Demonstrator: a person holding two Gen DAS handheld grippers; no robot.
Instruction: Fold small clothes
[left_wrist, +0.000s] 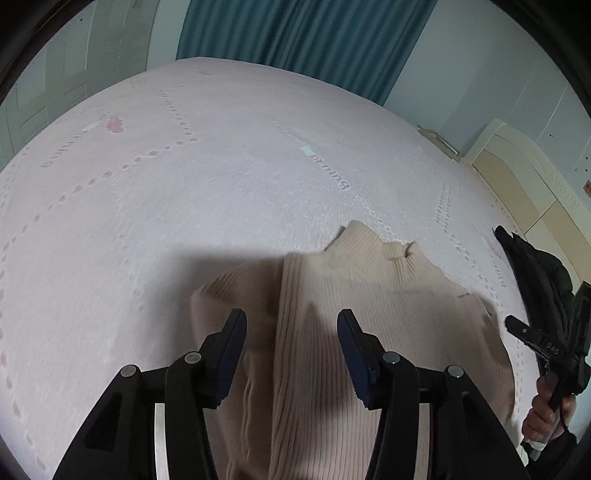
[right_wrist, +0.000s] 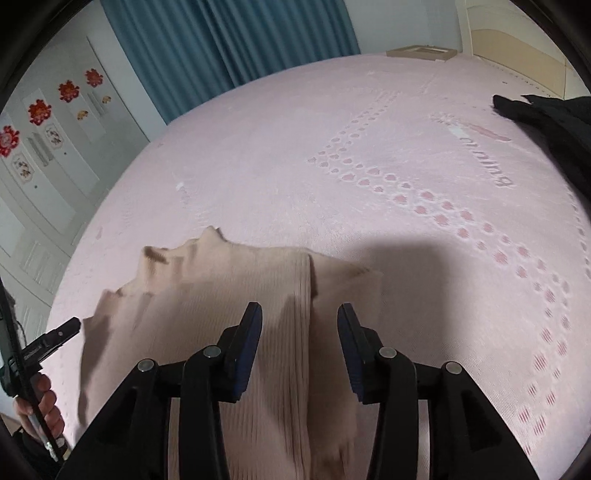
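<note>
A beige ribbed knit sweater (left_wrist: 369, 317) lies on the pink bed (left_wrist: 221, 166), its collar pointing away and one side folded over the middle. My left gripper (left_wrist: 291, 319) is open, jaws spread above the sweater's folded edge, holding nothing. In the right wrist view the same sweater (right_wrist: 221, 295) lies under my right gripper (right_wrist: 300, 314), which is open above the fold line and empty. Each gripper shows at the other view's edge: the right one (left_wrist: 532, 336), the left one (right_wrist: 55, 338).
A black garment (left_wrist: 535, 273) lies on the bed at the right, also in the right wrist view (right_wrist: 546, 114). Teal curtains (left_wrist: 306, 40) hang behind the bed. A cream headboard (left_wrist: 524, 177) stands at the right. White wardrobe doors (right_wrist: 48, 122) carry red flower decals.
</note>
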